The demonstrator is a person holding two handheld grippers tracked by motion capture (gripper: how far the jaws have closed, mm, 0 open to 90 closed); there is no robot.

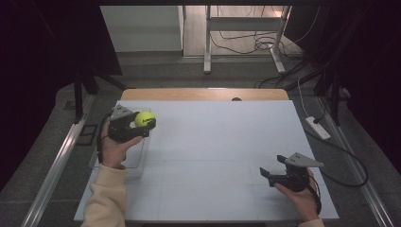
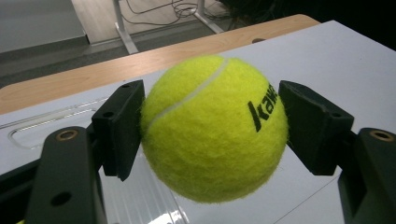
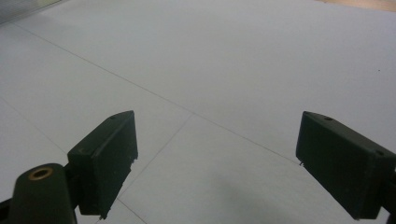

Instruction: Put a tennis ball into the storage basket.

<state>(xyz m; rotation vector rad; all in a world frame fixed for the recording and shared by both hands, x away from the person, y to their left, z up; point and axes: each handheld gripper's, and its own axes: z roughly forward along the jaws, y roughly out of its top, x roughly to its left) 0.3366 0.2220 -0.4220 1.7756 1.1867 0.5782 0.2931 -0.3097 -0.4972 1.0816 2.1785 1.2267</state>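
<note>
From the high view, a person sits at a table (image 1: 213, 142) covered in a smooth, pale grey-white sheet, with a strip of wood along its far edge. The left gripper (image 1: 142, 124) is raised over the table's left side, its jaws closed on a fuzzy yellow-green tennis ball (image 1: 144, 118). Directly beneath and slightly nearer the person lies a clear plastic tray (image 1: 137, 163), shallow and rectangular, so the ball sits just above the tray's far end; a lowering move would likely bring it in. The right gripper (image 1: 270, 173) rests low at the table's right side, well apart from the ball, so the left hand is plainly the nearer one. In the left gripper view, the two black, blocky pads press the round ball (image 2: 212, 128) from either side; its felt is hairy, with a white curved seam and black lettering, and the glossy tray rim (image 2: 51, 122) shows behind and below. In the right gripper view, the right gripper (image 3: 215, 163) has its matte black jaws standing wide apart and holding nothing, above bare sheet marked with faint thin lines.
</note>
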